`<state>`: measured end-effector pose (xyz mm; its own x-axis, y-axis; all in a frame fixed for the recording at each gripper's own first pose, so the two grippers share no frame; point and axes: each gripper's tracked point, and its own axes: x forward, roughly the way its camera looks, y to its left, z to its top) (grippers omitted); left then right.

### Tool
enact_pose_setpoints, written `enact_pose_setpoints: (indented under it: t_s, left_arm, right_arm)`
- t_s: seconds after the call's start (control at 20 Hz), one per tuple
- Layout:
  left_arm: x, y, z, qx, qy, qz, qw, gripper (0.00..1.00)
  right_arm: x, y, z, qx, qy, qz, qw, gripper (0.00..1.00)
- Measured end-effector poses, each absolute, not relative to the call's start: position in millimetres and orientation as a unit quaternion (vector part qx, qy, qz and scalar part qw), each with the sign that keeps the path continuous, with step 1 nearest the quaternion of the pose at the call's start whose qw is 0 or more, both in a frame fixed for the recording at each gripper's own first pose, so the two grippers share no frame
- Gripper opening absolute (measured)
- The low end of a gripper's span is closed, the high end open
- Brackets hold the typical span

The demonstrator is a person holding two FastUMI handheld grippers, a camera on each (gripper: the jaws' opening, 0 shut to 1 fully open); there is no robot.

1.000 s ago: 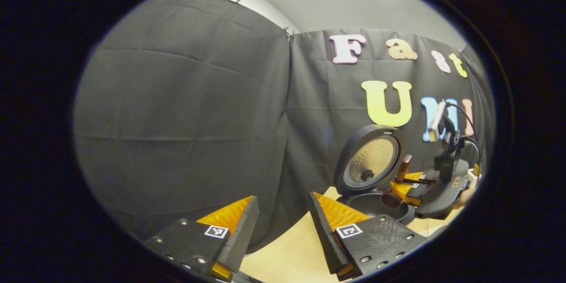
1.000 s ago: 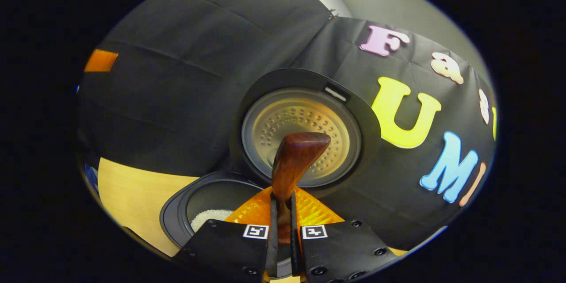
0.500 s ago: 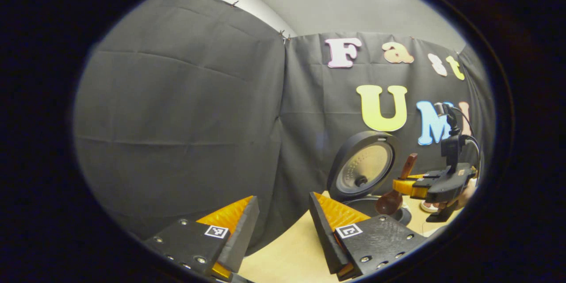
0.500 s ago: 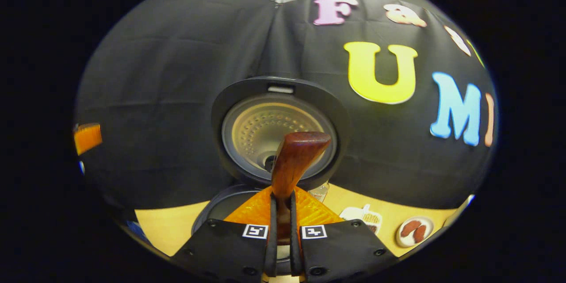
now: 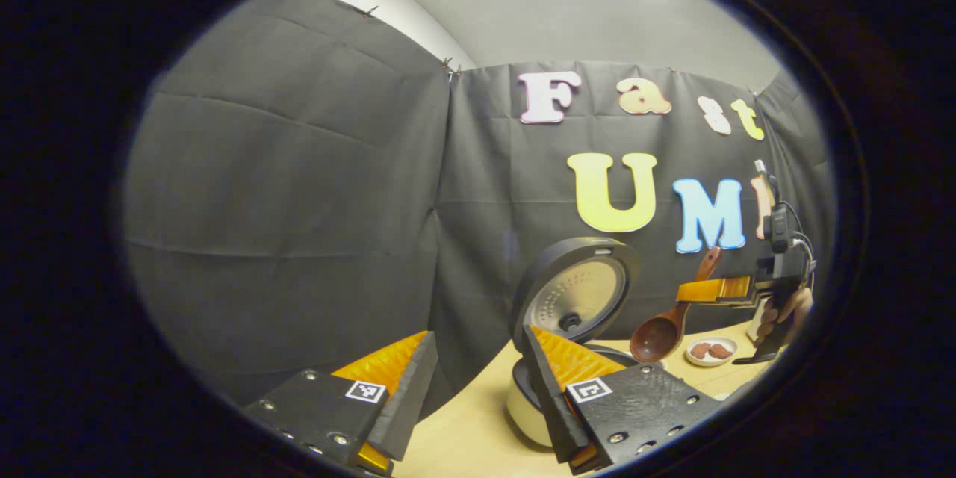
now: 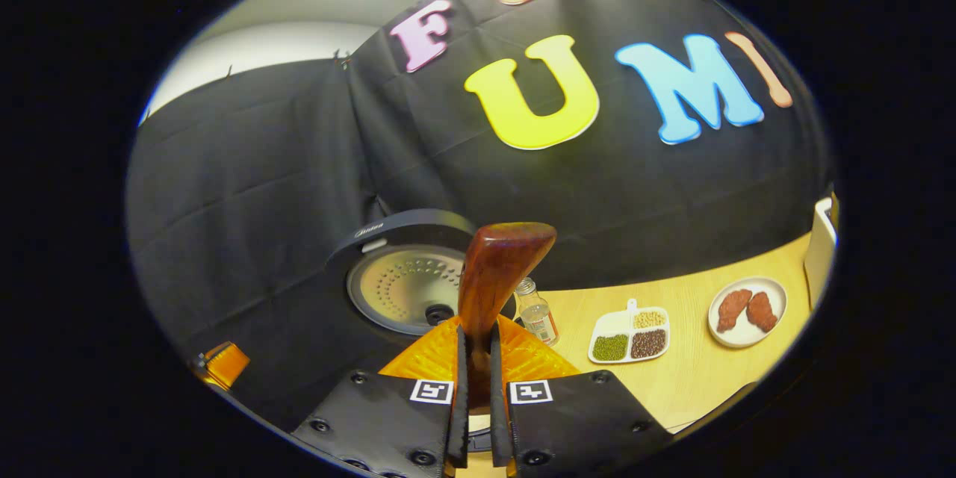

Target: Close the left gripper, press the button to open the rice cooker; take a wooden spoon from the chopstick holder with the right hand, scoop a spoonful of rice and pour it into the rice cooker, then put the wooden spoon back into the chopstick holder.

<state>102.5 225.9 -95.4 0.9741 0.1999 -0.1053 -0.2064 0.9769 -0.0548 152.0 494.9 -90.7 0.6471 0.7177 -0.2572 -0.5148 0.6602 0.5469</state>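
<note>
My right gripper (image 6: 478, 358) is shut on the brown wooden spoon's handle (image 6: 499, 276), which stands up between its fingers. In the left gripper view that right gripper (image 5: 687, 290) hangs above the table to the right of the rice cooker. The spoon (image 5: 657, 336) slants down from it, bowl lowest, beside the cooker. The cooker stands open: round lid (image 5: 579, 287) upright, white body (image 5: 523, 407) partly behind my finger. In the right gripper view the lid (image 6: 407, 284) is low on the left. My left gripper (image 5: 478, 332) is open with nothing between its fingers, short of the cooker.
On the wooden table (image 6: 694, 381) right of the cooker stand a small clear bottle (image 6: 534, 311), a white divided dish of beans (image 6: 631, 332) and a white plate with brown pieces (image 6: 747, 310). A white object (image 6: 821, 239) sits at the far right edge.
My right gripper has risen and swung right, away from the cooker's pot, with the spoon in it. The dishes on the table have come into its view. My left gripper stays open.
</note>
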Motion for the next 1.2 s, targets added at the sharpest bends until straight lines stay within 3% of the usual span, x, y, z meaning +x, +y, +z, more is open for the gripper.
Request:
enact_pose_setpoints:
  t_s: [0.05, 0.1, 0.6, 1.2]
  left_arm:
    - [106.9, 219.0, -94.6, -0.033, 0.047, 0.096, 0.994, 0.73]
    - [110.7, 212.9, -92.5, -0.033, 0.046, 0.089, 0.994, 0.73]
    - [129.2, 148.3, -75.1, -0.039, 0.032, 0.031, 0.998, 0.72]
    - [134.0, 84.2, -55.5, -0.04, 0.019, -0.01, 0.999, 0.72]
  right_arm:
    - [154.9, 483.3, -88.6, 0.234, 0.237, 0.339, 0.88, 0.1]
    - [157.9, 471.0, -87.4, 0.243, 0.238, 0.328, 0.881, 0.14]
    - [171.5, 337.3, -91.3, 0.237, 0.216, 0.223, 0.921, 0.13]
    - [149.3, 176.4, -115.1, 0.216, 0.215, 0.103, 0.947, 0.13]
